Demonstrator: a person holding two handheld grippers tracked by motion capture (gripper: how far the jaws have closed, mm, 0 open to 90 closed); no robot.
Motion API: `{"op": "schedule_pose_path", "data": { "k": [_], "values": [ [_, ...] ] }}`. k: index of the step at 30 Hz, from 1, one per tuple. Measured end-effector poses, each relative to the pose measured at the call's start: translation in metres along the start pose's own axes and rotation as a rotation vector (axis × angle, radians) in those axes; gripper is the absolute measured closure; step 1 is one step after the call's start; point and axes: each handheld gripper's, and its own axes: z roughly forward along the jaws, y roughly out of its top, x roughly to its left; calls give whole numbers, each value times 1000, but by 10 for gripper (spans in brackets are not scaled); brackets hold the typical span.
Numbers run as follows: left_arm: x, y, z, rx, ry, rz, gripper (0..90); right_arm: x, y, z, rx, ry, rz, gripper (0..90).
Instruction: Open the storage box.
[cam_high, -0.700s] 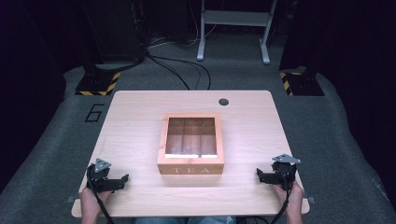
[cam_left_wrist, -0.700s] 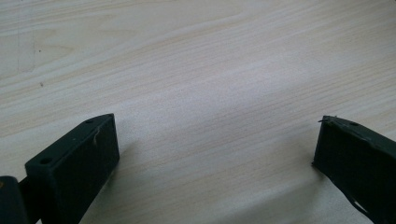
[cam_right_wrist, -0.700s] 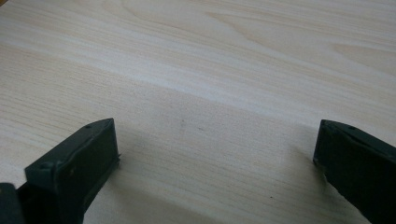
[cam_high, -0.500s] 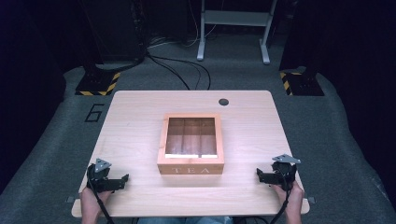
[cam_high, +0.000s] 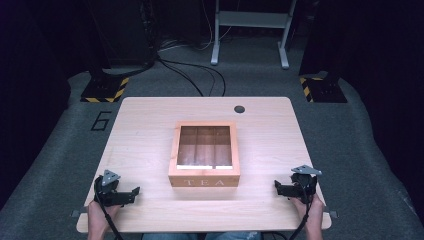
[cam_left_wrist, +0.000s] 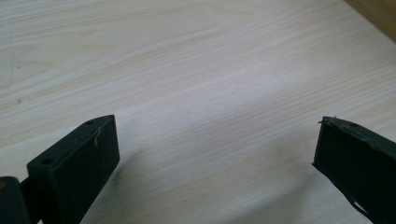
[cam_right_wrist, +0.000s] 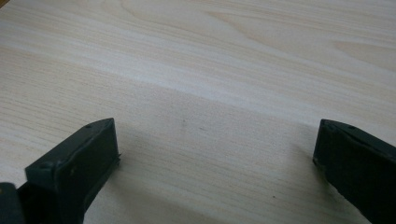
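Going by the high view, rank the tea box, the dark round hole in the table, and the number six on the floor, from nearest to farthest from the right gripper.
From the right gripper:
1. Tea box, at the table's centre, just to its left.
2. Dark round hole, near the table's far edge.
3. Number six, on the floor beyond the table's far left corner.
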Motion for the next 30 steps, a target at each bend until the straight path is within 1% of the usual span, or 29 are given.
{"op": "schedule_pose_path", "data": {
  "k": [2,3,4,5,6,8,9,11,12,15,17,19,20,21,23,24,25,26,27,30],
  "values": [
    [-5,3,-2,-3,-21,9,0,0,0,0,-3,-2,4,0],
    [-10,6,-3,-27,-51,1,0,1,0,0,-8,2,9,0],
    [-10,6,-3,-27,-51,1,0,1,0,0,-7,3,8,0],
    [-14,9,-4,-52,-75,-2,0,1,0,0,-7,4,8,0],
    [-14,9,-4,-52,-75,-2,0,1,0,0,-7,4,8,0],
    [-19,12,-4,-67,-95,-6,1,1,0,0,-7,4,9,0],
    [-21,14,-3,-70,-115,-8,0,1,0,0,-7,5,8,0],
    [-26,16,-2,-79,-136,-5,0,1,0,0,-6,5,8,0],
    [-32,19,0,-90,-157,4,0,1,0,1,-7,5,5,0],
    [-39,23,3,-111,-171,5,0,1,1,0,-6,4,4,0],
    [-42,25,4,-113,-178,3,0,1,0,0,-6,4,5,0],
    [-46,27,6,-116,-197,6,0,1,0,0,-7,2,6,0],
    [-48,28,7,-128,-206,6,0,1,0,0,-7,2,6,0],
    [-52,31,8,-137,-233,4,0,1,0,0,-6,3,7,0],
    [-56,35,9,-147,-255,14,0,1,0,1,-7,3,6,0],
    [-56,35,9,-147,-255,14,0,1,0,1,-7,3,6,0],
    [-58,37,10,-141,-265,28,0,1,0,0,-6,3,7,0],
    [-63,42,12,-148,-283,45,0,1,0,0,-5,3,6,0],
    [-63,42,12,-148,-283,45,0,1,0,0,-6,3,7,0],
    [-71,48,14,-154,-307,60,0,1,0,0,-6,3,7,0]
  ]
}}
